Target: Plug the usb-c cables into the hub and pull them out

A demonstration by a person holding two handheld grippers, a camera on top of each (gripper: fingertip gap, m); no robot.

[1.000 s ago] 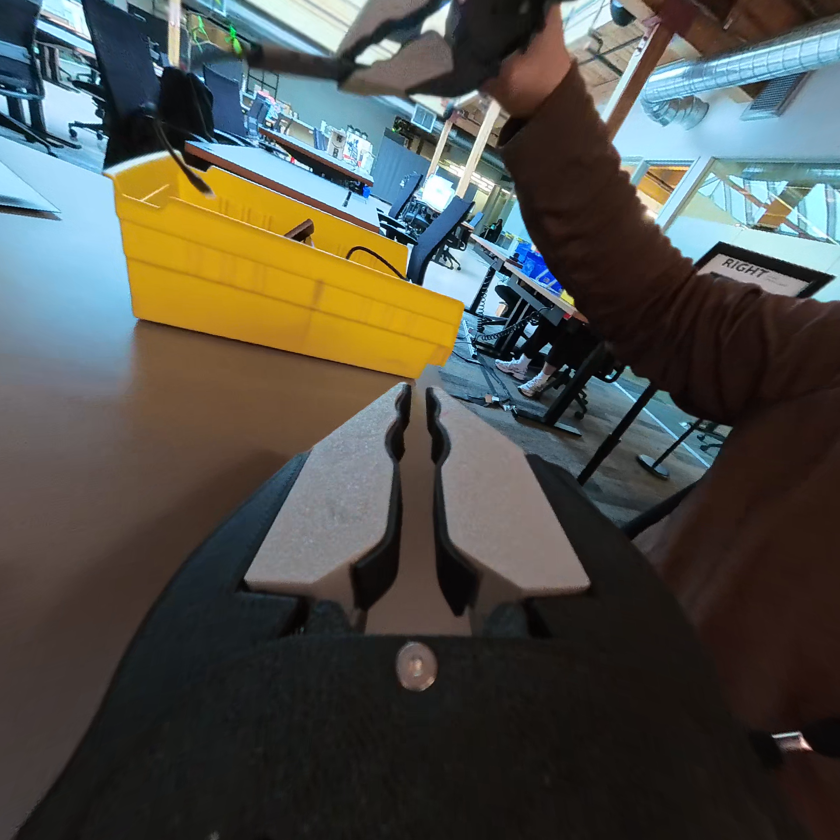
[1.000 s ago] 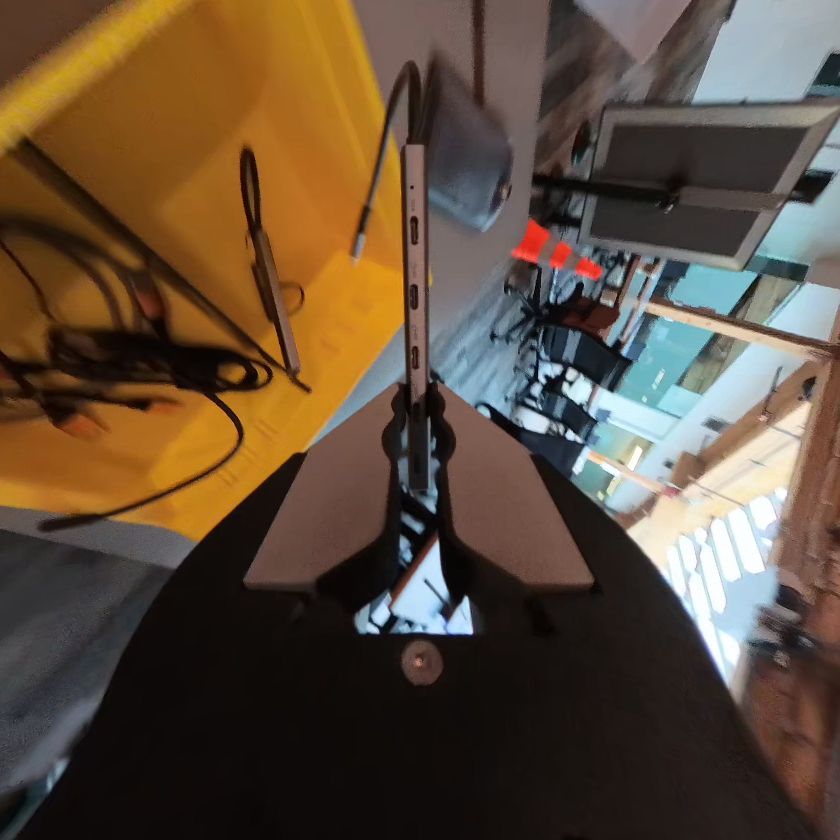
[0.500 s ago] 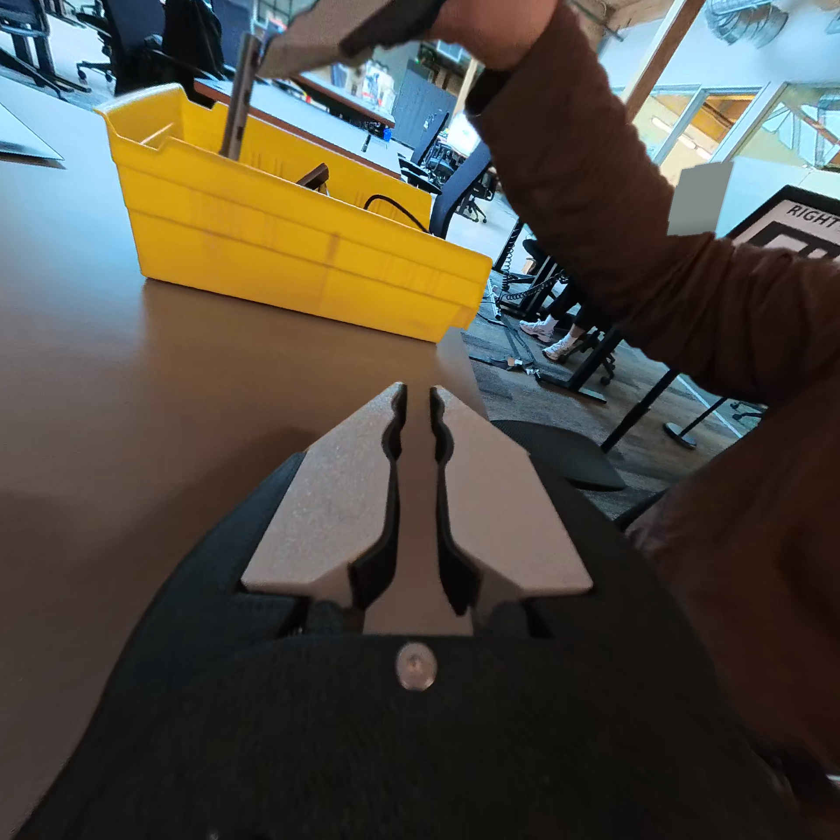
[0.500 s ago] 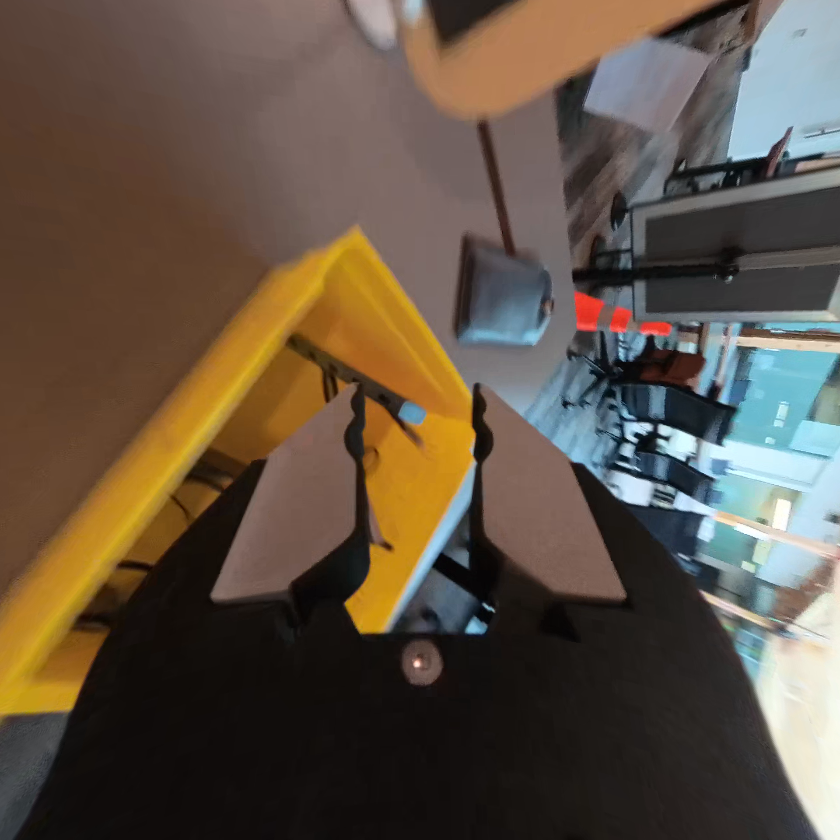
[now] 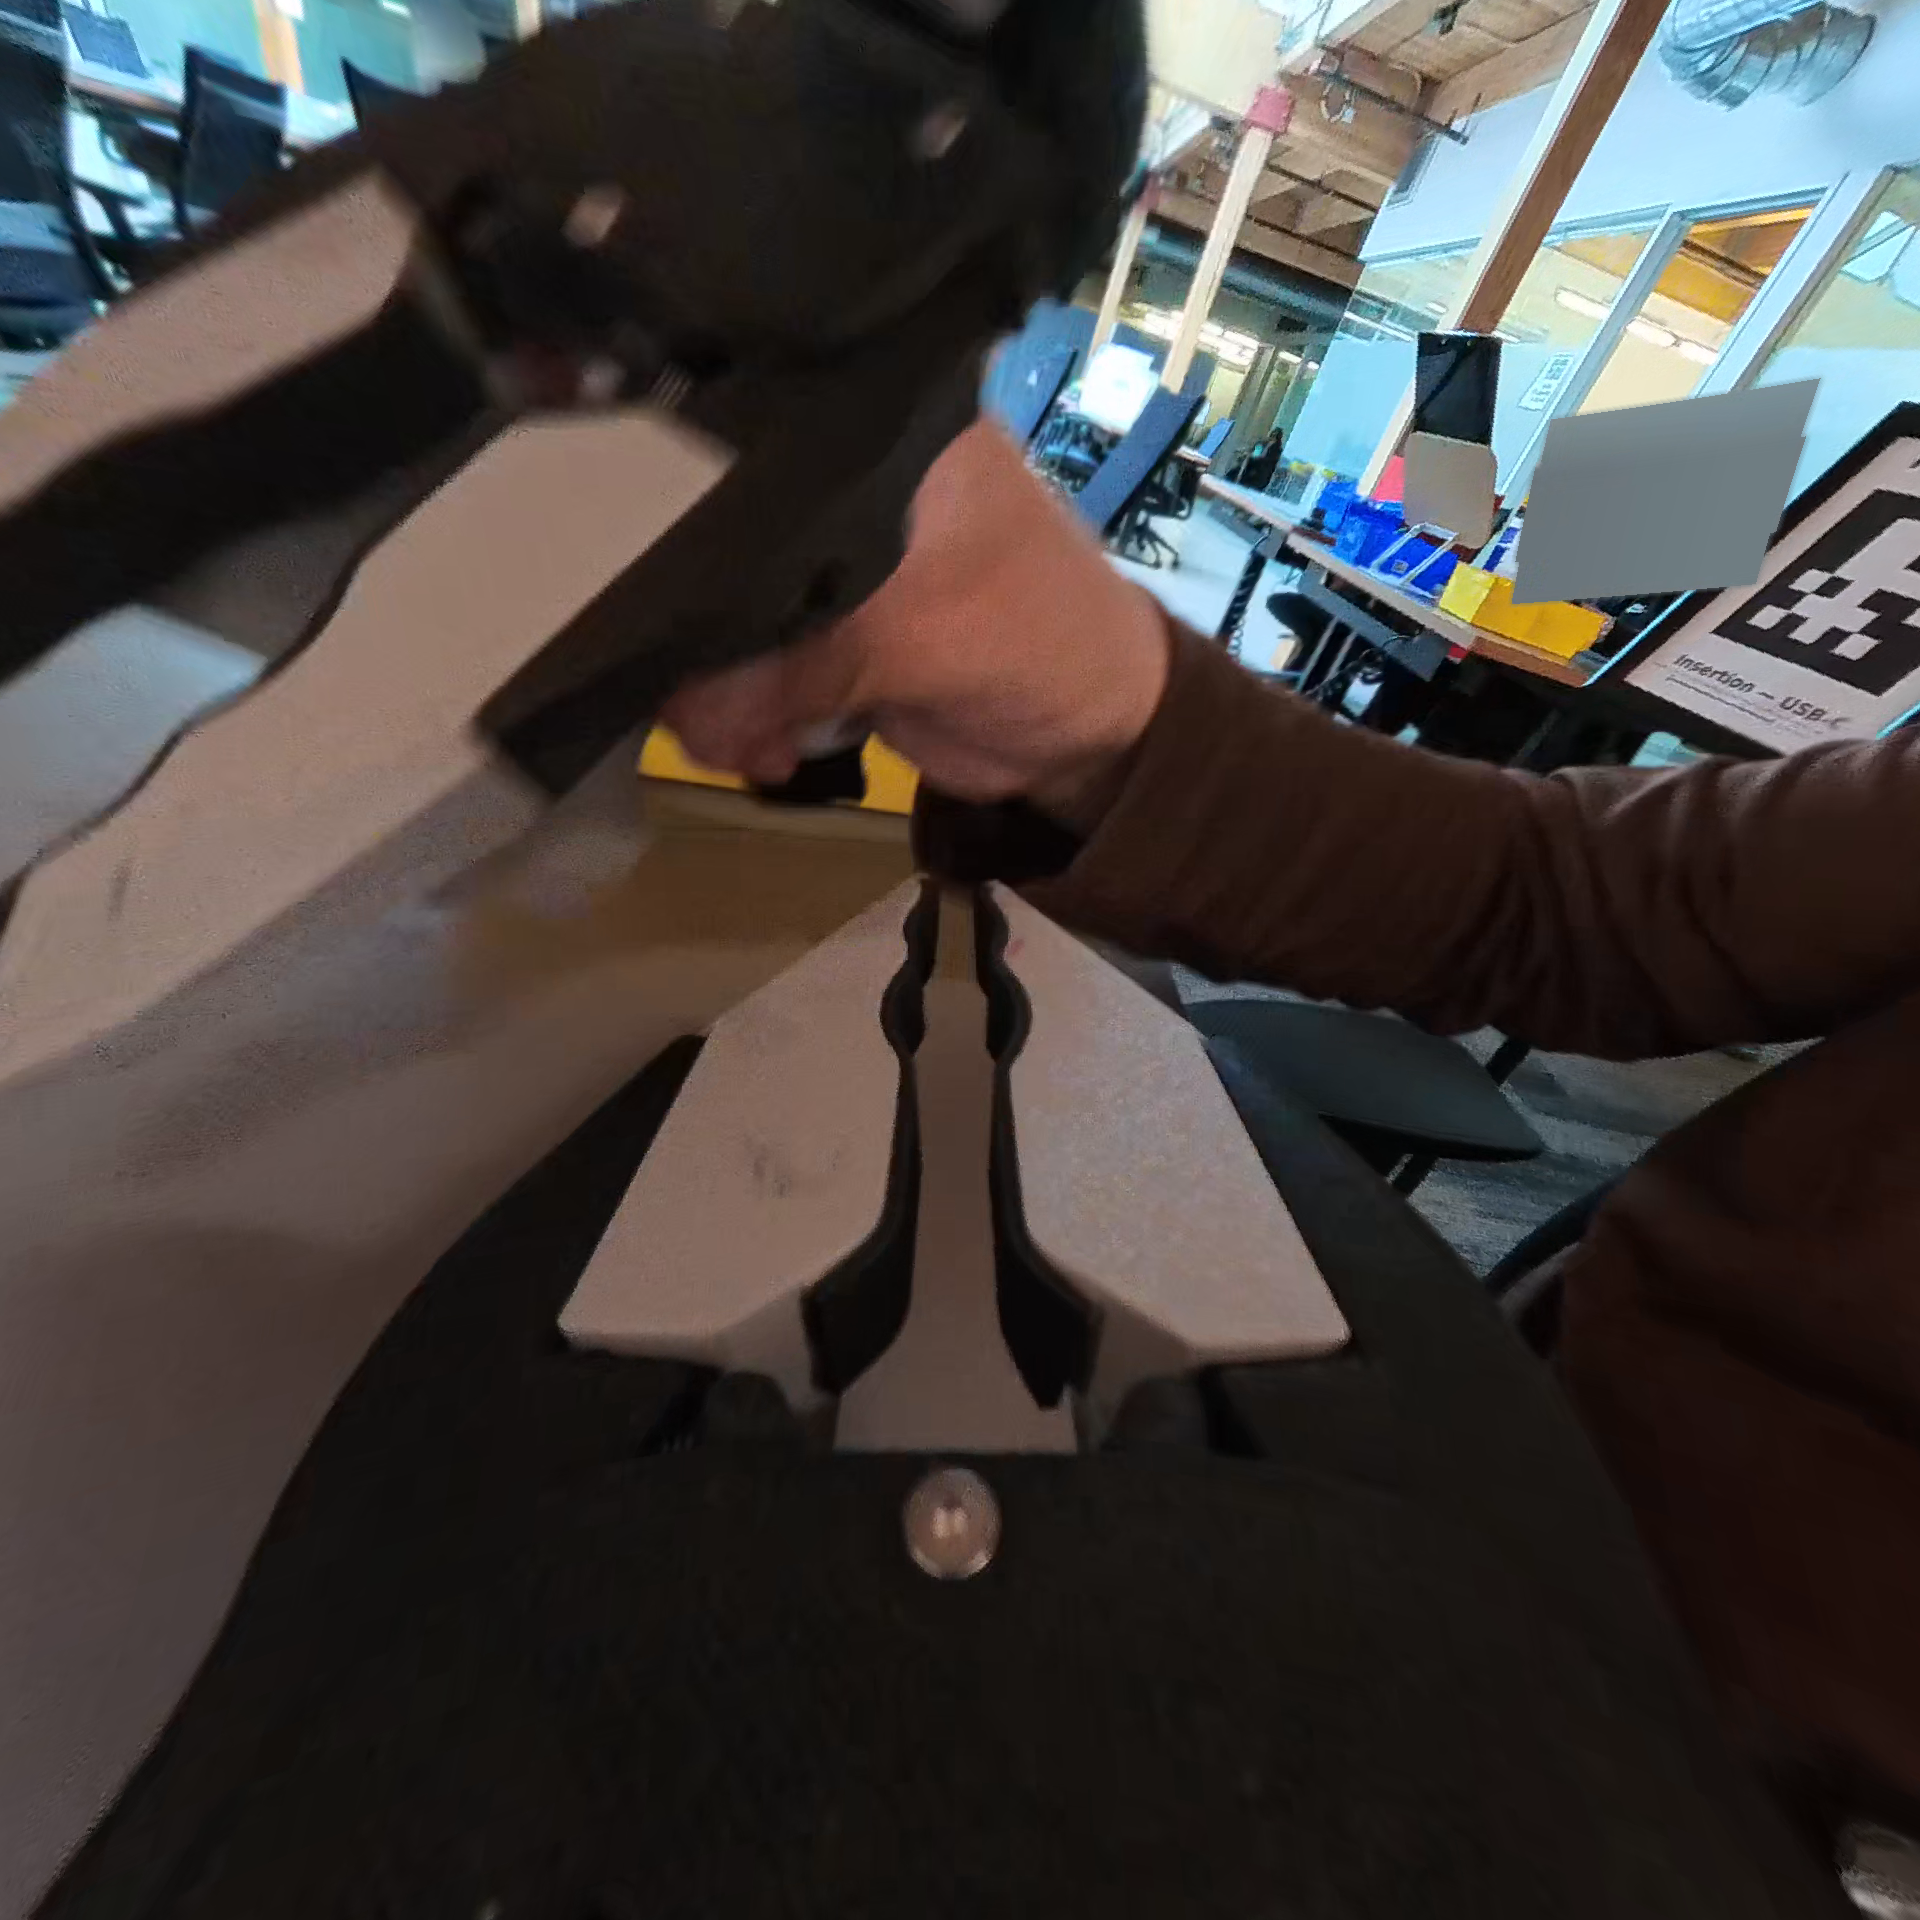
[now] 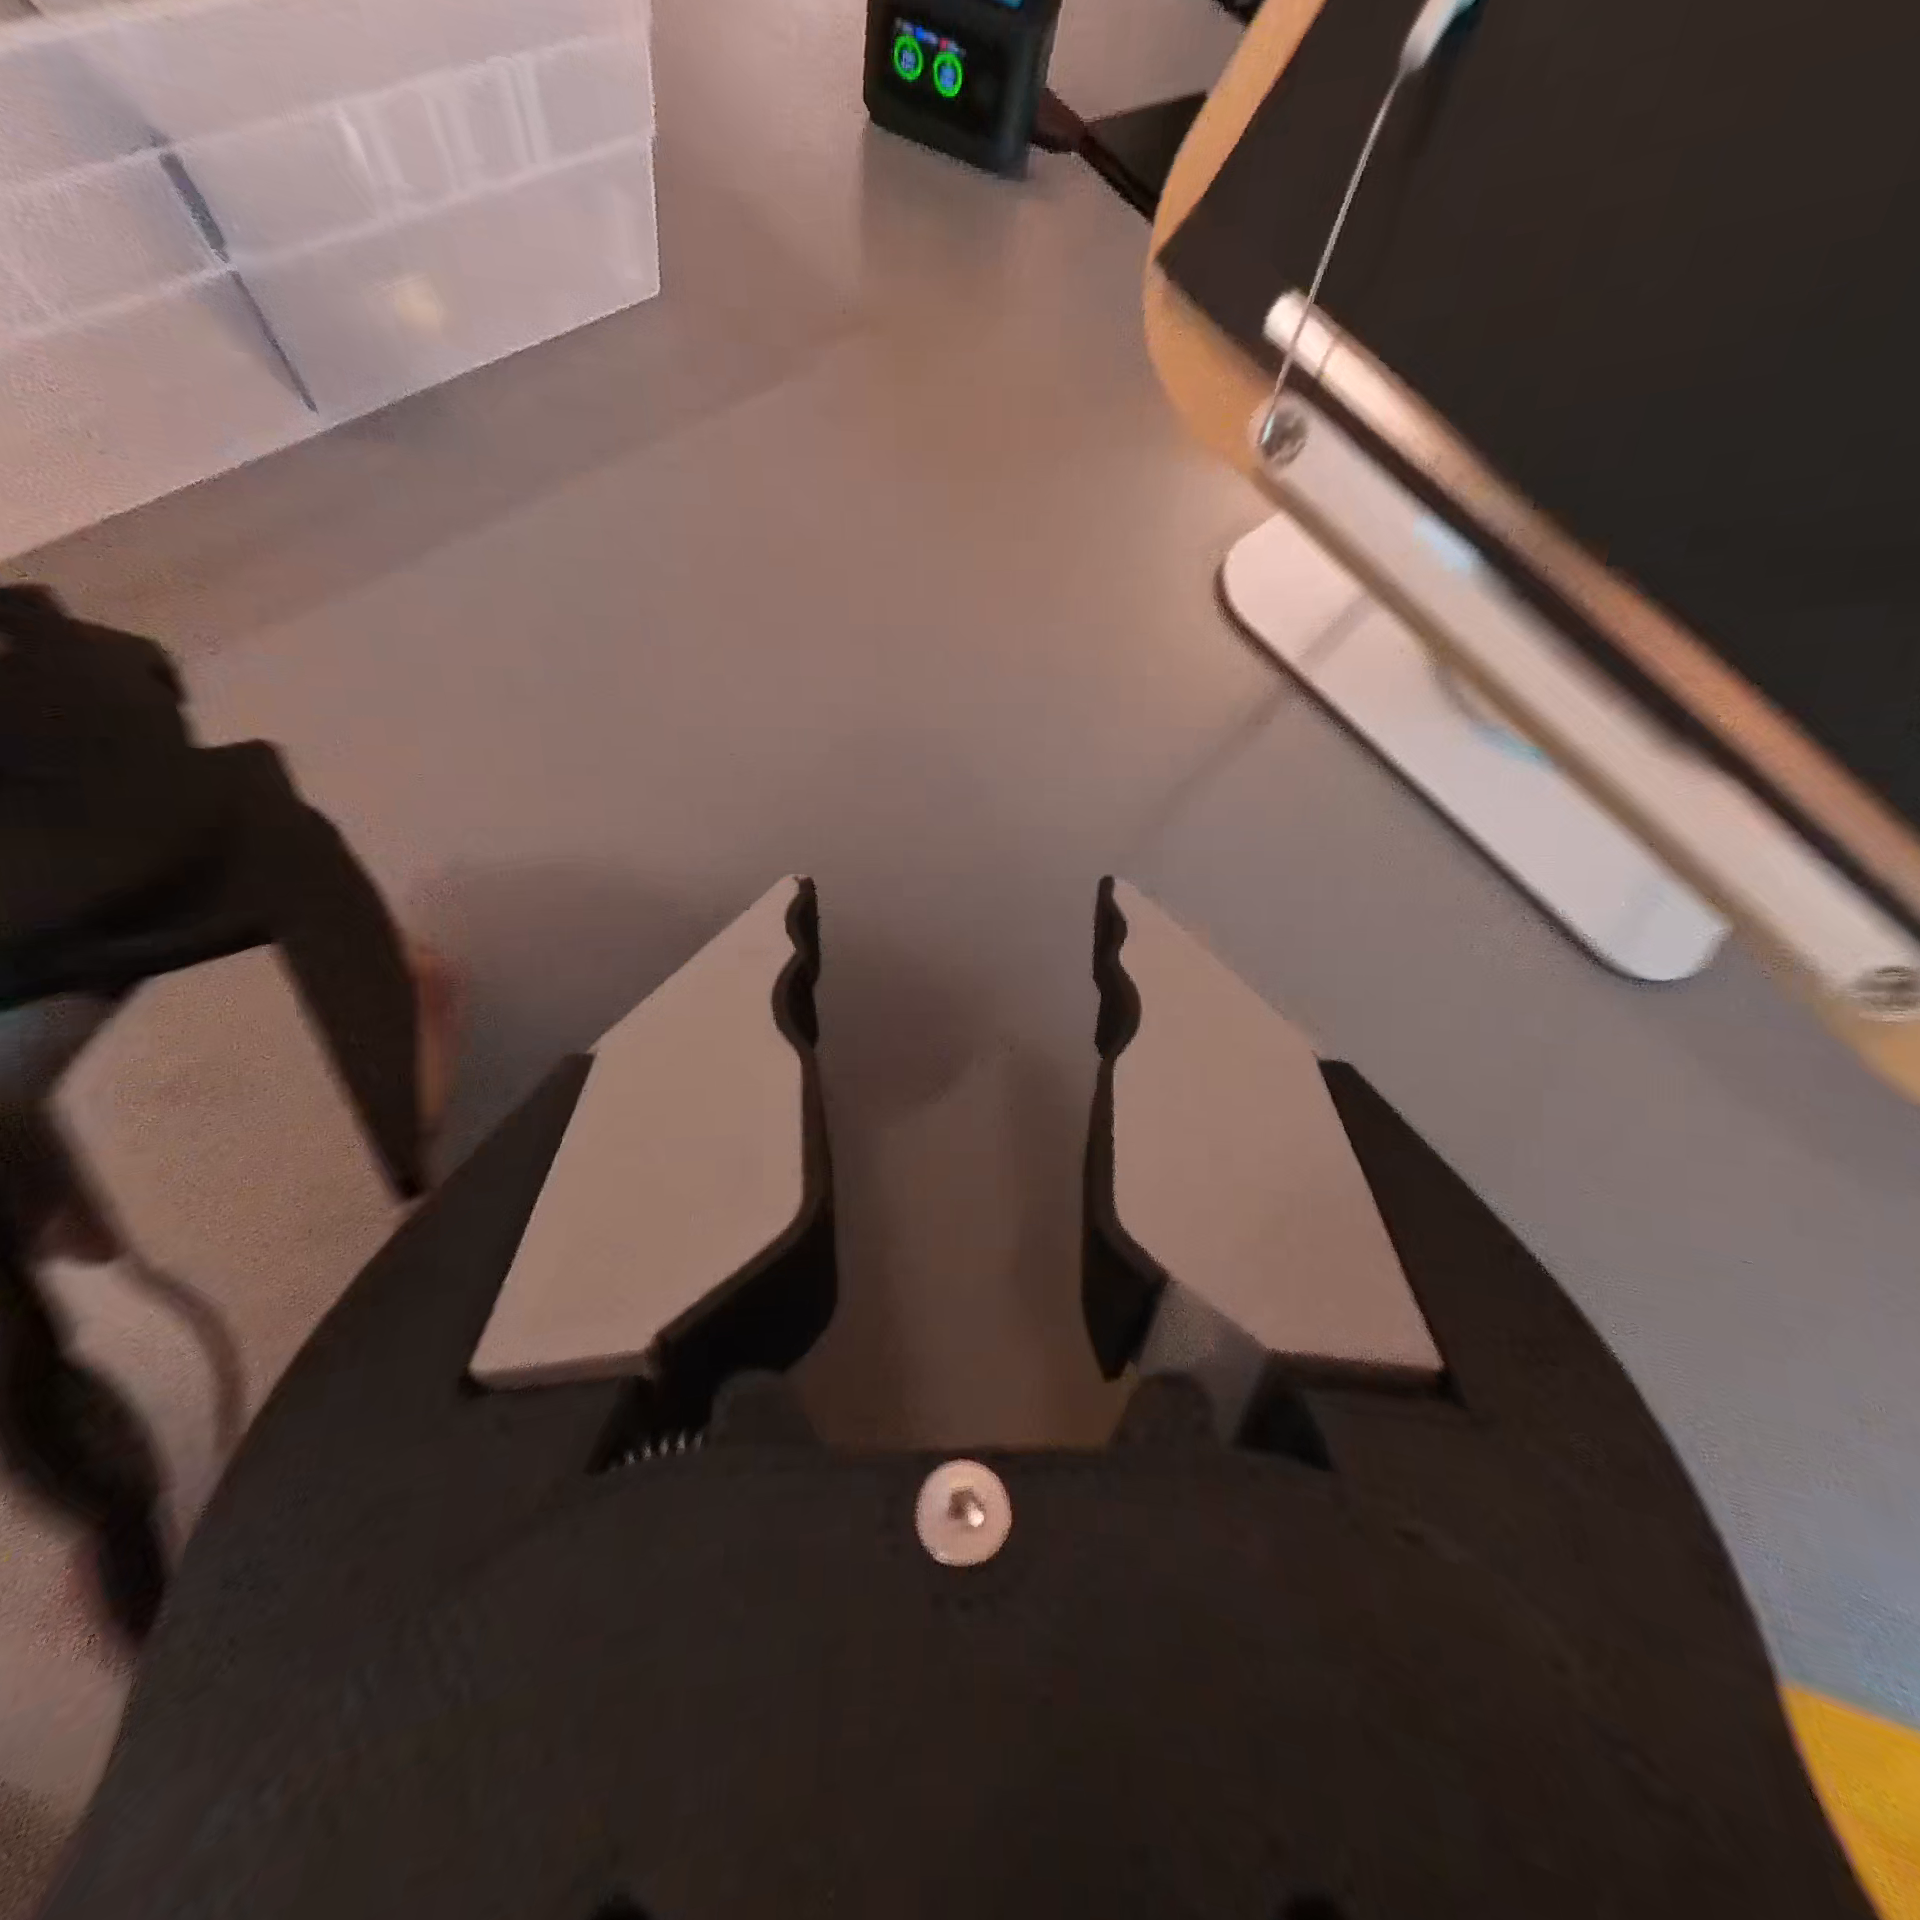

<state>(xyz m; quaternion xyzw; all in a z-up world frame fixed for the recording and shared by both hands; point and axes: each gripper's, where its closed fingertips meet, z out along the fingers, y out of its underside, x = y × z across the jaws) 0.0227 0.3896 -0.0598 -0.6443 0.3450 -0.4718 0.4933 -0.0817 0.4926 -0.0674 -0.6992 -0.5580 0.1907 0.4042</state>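
My left gripper (image 5: 956,914) rests low over the brown table (image 5: 260,1195), its jaws nearly together with nothing between them. My right gripper (image 6: 954,904) is open and empty above the bare table (image 6: 831,623). In the left wrist view its black body (image 5: 790,239) fills the upper left, large and blurred, held by a hand (image 5: 987,644) in a brown sleeve (image 5: 1455,862). Only a sliver of the yellow bin (image 5: 681,756) shows behind that hand. No hub or cable is in view.
In the right wrist view, a translucent white box (image 6: 343,229) sits at the far left. A small black device with green rings (image 6: 951,73) is at the far edge, and a monitor on a white base (image 6: 1455,748) at the right. A dark blurred shape (image 6: 187,852) is at the left.
My right gripper let go of the hub over the yellow bin, opened, and swung away from the bin to over the table, close in front of my left gripper. The left gripper stays shut.
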